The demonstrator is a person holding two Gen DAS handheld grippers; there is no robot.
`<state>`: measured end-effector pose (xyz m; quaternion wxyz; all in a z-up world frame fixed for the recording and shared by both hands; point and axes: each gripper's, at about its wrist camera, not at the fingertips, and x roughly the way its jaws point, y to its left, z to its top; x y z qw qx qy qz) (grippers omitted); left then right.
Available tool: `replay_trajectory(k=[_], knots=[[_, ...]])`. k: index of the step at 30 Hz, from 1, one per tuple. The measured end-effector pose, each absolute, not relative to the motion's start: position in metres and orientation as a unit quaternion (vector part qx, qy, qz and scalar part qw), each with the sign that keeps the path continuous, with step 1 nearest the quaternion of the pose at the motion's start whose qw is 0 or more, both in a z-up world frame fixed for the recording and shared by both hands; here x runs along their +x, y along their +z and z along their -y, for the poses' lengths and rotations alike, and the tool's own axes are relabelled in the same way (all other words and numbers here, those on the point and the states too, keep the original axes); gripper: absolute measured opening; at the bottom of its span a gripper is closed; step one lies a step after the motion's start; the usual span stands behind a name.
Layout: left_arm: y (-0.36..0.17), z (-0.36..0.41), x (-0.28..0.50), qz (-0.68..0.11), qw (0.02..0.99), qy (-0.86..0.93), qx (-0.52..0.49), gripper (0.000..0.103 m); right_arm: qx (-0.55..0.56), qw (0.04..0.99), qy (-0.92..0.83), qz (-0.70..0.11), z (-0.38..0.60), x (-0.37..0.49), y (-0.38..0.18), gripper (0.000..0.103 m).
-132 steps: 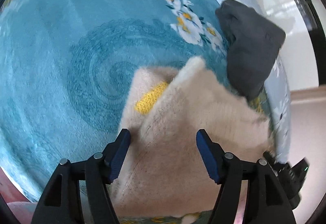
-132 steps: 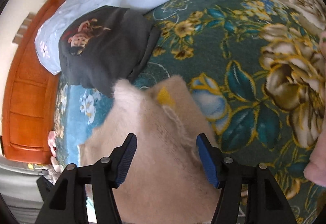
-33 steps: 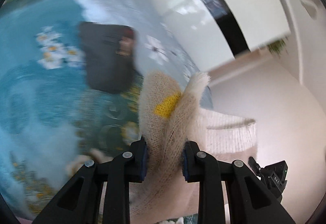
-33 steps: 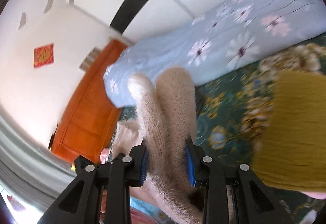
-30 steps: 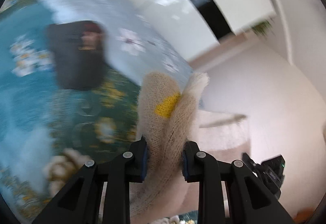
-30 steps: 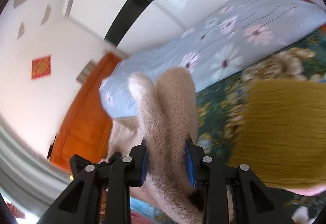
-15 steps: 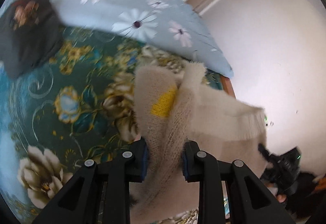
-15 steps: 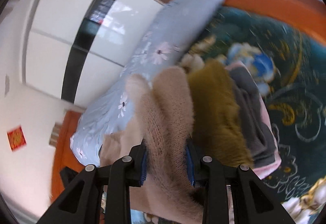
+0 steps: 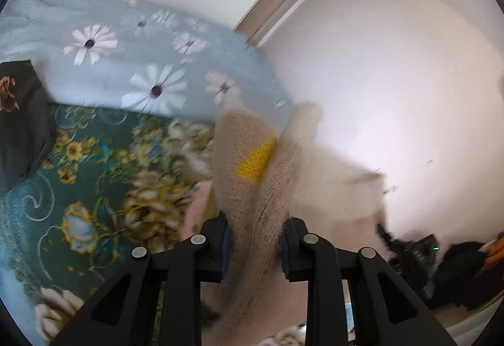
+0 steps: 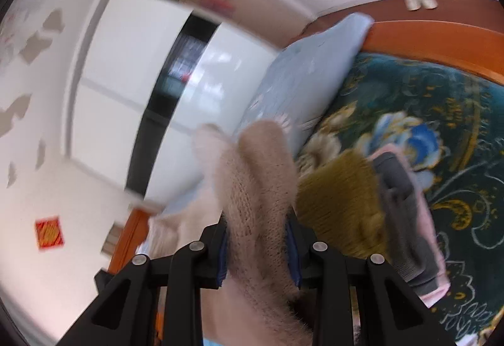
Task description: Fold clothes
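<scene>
A folded fuzzy beige sweater (image 9: 249,188) with a yellow patch (image 9: 256,161) is held up in the air over the bed. My left gripper (image 9: 255,246) is shut on one bunched edge of it. My right gripper (image 10: 256,246) is shut on another bunched edge of the sweater (image 10: 258,188). A stack of folded clothes lies on the bed to the right of the right gripper: a mustard-yellow piece (image 10: 341,204), a grey piece (image 10: 406,220) and a pink piece (image 10: 436,251). The other gripper shows dark and blurred at the lower right of the left wrist view.
The bed has a dark green floral blanket (image 9: 94,188) and a pale blue daisy-print duvet (image 9: 132,68) along its far side. A dark grey printed garment (image 9: 22,125) lies at the left. An orange wooden bed frame (image 10: 441,43) and white walls surround the bed.
Both grippers closed on the sweater, lifted it off the blue blanket and swung it right, toward the stack of folded clothes. In the last half second the view kept turning that way.
</scene>
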<state>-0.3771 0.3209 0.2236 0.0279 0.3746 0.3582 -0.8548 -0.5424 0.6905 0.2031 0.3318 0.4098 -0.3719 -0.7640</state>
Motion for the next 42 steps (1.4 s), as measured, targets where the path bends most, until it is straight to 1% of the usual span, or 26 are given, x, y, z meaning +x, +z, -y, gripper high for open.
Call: replay_trajectory(k=[3, 6, 8, 9, 11, 14, 17, 18, 20, 22, 23, 24, 26, 28, 29, 32, 33, 35, 39, 42], knots=[[0.173, -0.315, -0.389, -0.380, 0.072, -0.816, 0.429, 0.030, 0.457, 0.282, -0.760, 0.367, -0.685, -0.551, 0.167, 0.032], [0.151, -0.306, -0.382, -0.433, 0.061, -0.796, 0.419, 0.032, 0.463, 0.278, -0.752, 0.378, -0.688, -0.552, 0.151, 0.034], [0.154, -0.303, -0.386, -0.437, 0.055, -0.796, 0.414, 0.032, 0.466, 0.276, -0.756, 0.368, -0.688, -0.553, 0.155, 0.036], [0.160, -0.303, -0.388, -0.431, 0.052, -0.801, 0.412, 0.032, 0.467, 0.274, -0.760, 0.360, -0.687, -0.553, 0.160, 0.040], [0.173, -0.308, -0.392, -0.410, 0.040, -0.818, 0.402, 0.031, 0.464, 0.269, -0.769, 0.347, -0.686, -0.553, 0.173, 0.041], [0.190, -0.318, -0.400, -0.367, 0.033, -0.841, 0.396, 0.028, 0.448, 0.273, -0.791, 0.315, -0.678, -0.548, 0.194, 0.041], [0.198, -0.321, -0.405, -0.343, 0.022, -0.856, 0.386, 0.028, 0.441, 0.245, -0.812, 0.292, -0.675, -0.547, 0.202, 0.042], [0.195, -0.319, -0.407, -0.341, 0.027, -0.854, 0.393, 0.029, 0.438, 0.231, -0.820, 0.288, -0.676, -0.546, 0.203, 0.046], [0.181, -0.312, -0.409, -0.356, 0.042, -0.837, 0.414, 0.032, 0.427, 0.193, -0.837, 0.283, -0.681, -0.543, 0.203, 0.049], [0.169, -0.304, -0.407, -0.375, 0.055, -0.823, 0.423, 0.036, 0.403, 0.175, -0.857, 0.270, -0.685, -0.533, 0.214, 0.055], [0.166, -0.299, -0.404, -0.386, 0.060, -0.819, 0.420, 0.042, 0.389, 0.177, -0.866, 0.260, -0.685, -0.528, 0.223, 0.058], [0.166, -0.294, -0.400, -0.398, 0.071, -0.816, 0.414, 0.051, 0.379, 0.185, -0.872, 0.248, -0.683, -0.522, 0.232, 0.058], [0.173, -0.284, -0.388, -0.419, 0.098, -0.815, 0.389, 0.055, 0.377, 0.227, -0.871, 0.217, -0.672, -0.514, 0.247, 0.059], [0.191, -0.285, -0.374, -0.412, 0.117, -0.830, 0.357, 0.055, 0.386, 0.262, -0.867, 0.177, -0.653, -0.506, 0.252, 0.059], [0.203, -0.289, -0.369, -0.401, 0.112, -0.842, 0.344, 0.055, 0.389, 0.277, -0.865, 0.155, -0.643, -0.501, 0.254, 0.059], [0.232, -0.308, -0.363, -0.361, 0.056, -0.871, 0.330, 0.055, 0.392, 0.306, -0.864, 0.078, -0.610, -0.487, 0.251, 0.059], [0.231, -0.319, -0.366, -0.346, 0.034, -0.874, 0.339, 0.055, 0.397, 0.308, -0.863, 0.052, -0.600, -0.484, 0.246, 0.059], [0.220, -0.343, -0.374, -0.312, 0.007, -0.878, 0.364, 0.055, 0.418, 0.282, -0.863, 0.018, -0.590, -0.491, 0.230, 0.059], [0.185, -0.359, -0.388, -0.289, 0.017, -0.861, 0.418, 0.055, 0.454, 0.235, -0.859, 0.007, -0.586, -0.510, 0.204, 0.060], [0.168, -0.361, -0.390, -0.278, 0.028, -0.855, 0.437, 0.055, 0.458, 0.240, -0.856, -0.005, -0.582, -0.517, 0.197, 0.060]])
